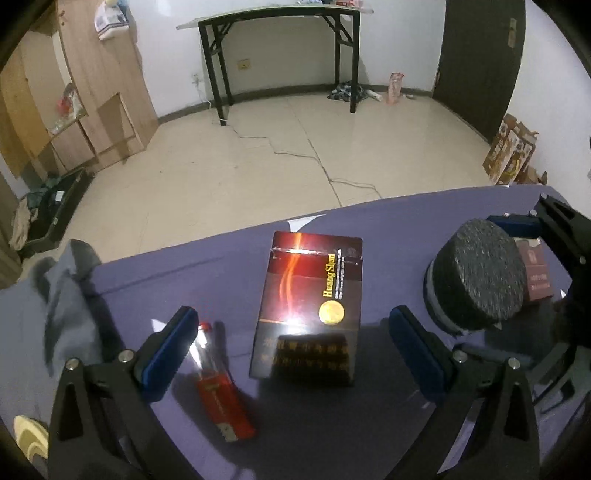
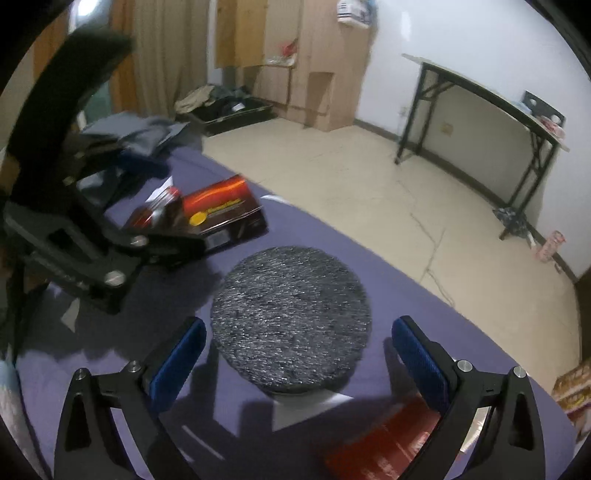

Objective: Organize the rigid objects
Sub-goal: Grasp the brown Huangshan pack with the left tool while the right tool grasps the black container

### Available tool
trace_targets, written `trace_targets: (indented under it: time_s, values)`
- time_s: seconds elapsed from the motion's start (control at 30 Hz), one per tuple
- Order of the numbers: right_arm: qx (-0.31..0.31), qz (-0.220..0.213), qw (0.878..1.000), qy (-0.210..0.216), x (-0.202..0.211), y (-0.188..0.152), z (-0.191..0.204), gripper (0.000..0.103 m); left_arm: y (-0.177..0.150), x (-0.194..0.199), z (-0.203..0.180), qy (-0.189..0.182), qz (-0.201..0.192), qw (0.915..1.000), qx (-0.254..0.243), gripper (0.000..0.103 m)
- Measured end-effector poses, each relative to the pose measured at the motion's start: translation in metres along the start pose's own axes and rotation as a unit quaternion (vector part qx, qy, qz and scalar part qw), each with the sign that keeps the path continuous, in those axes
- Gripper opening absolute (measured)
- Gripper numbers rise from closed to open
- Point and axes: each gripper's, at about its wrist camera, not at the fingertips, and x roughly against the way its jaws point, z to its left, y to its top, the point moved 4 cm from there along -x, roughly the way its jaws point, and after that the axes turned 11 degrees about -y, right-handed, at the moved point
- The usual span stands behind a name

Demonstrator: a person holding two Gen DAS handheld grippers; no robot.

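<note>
A dark red cigarette carton (image 1: 308, 306) marked "HuangShan" lies on the purple-covered table (image 1: 147, 280), between the open jaws of my left gripper (image 1: 295, 328). A red lighter (image 1: 218, 391) lies just inside the left finger. A round black-topped container (image 1: 478, 275) stands to the right. In the right wrist view my right gripper (image 2: 295, 343) is open around that container (image 2: 291, 317), fingers apart from it. A small dark red pack (image 2: 384, 446) lies by the right finger; it also shows in the left wrist view (image 1: 537, 273). The carton (image 2: 225, 214) and the left gripper's frame (image 2: 92, 240) show at the left.
Crumpled grey cloth (image 1: 59, 291) lies at the table's left end. Beyond the table edge is a tiled floor with a cable (image 1: 314, 158), a black folding desk (image 1: 280, 22), a wooden cabinet (image 1: 74, 92), a dark door (image 1: 480, 55) and printed boxes (image 1: 511, 151).
</note>
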Motion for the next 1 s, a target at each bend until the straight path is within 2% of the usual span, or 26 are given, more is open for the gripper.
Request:
trace_targets:
  time_s: [0.03, 0.07, 0.13, 0.17, 0.2, 0.3, 0.37, 0.47, 0.6, 0.67, 0.77, 0.9, 0.93, 1.0]
  values:
    - [0.005, 0.000, 1.000, 0.001, -0.002, 0.000, 0.001, 0.102, 0.000, -0.003, 0.001, -0.005, -0.001, 1.0000, 0.002, 0.101]
    - [0.008, 0.000, 1.000, 0.005, -0.001, 0.000, 0.001, 0.099, 0.001, -0.004, 0.002, -0.005, -0.001, 1.0000, 0.005, 0.095]
    - [0.003, -0.002, 1.000, 0.006, 0.000, 0.001, -0.003, 0.083, 0.000, -0.012, 0.006, -0.007, 0.004, 0.9998, 0.016, 0.072]
    - [-0.002, -0.002, 1.000, 0.009, -0.002, 0.003, -0.006, 0.068, -0.002, -0.017, 0.007, -0.012, 0.015, 0.9996, 0.022, 0.059]
    - [-0.005, 0.001, 1.000, 0.015, -0.003, 0.003, -0.009, 0.067, -0.004, -0.021, 0.006, -0.017, 0.024, 0.9993, 0.024, 0.058]
    - [-0.013, 0.001, 1.000, 0.023, 0.001, 0.003, -0.020, 0.067, -0.004, -0.017, -0.002, -0.008, 0.014, 0.9998, 0.010, 0.057]
    - [-0.004, 0.003, 1.000, 0.021, 0.012, 0.002, -0.026, 0.067, -0.004, -0.013, -0.001, -0.020, 0.008, 0.9995, 0.025, 0.057]
    - [0.006, -0.023, 1.000, 0.013, 0.042, 0.007, -0.039, 0.067, -0.002, 0.004, -0.005, -0.031, -0.020, 0.9988, 0.032, 0.057]
    - [-0.011, -0.051, 0.998, 0.017, 0.074, 0.011, -0.062, 0.067, -0.006, 0.049, -0.016, -0.053, -0.066, 0.9956, 0.039, 0.057]
    - [-0.013, -0.065, 0.998, 0.019, 0.087, 0.009, -0.068, 0.067, -0.015, 0.076, -0.019, -0.049, -0.084, 0.9944, 0.042, 0.057]
    - [-0.010, -0.079, 0.996, 0.031, 0.099, 0.004, -0.067, 0.067, -0.044, 0.136, -0.020, -0.014, -0.109, 0.9924, 0.056, 0.057]
    - [-0.004, -0.099, 0.993, 0.069, 0.115, 0.003, -0.052, 0.067, -0.086, 0.234, -0.018, 0.078, -0.107, 0.9867, 0.094, 0.057]
    - [0.001, -0.110, 0.991, 0.083, 0.121, 0.002, -0.049, 0.067, -0.097, 0.264, -0.019, 0.117, -0.099, 0.9826, 0.105, 0.057]
    - [0.010, -0.135, 0.984, 0.117, 0.135, 0.010, -0.036, 0.067, -0.122, 0.318, -0.020, 0.182, -0.099, 0.9679, 0.143, 0.057]
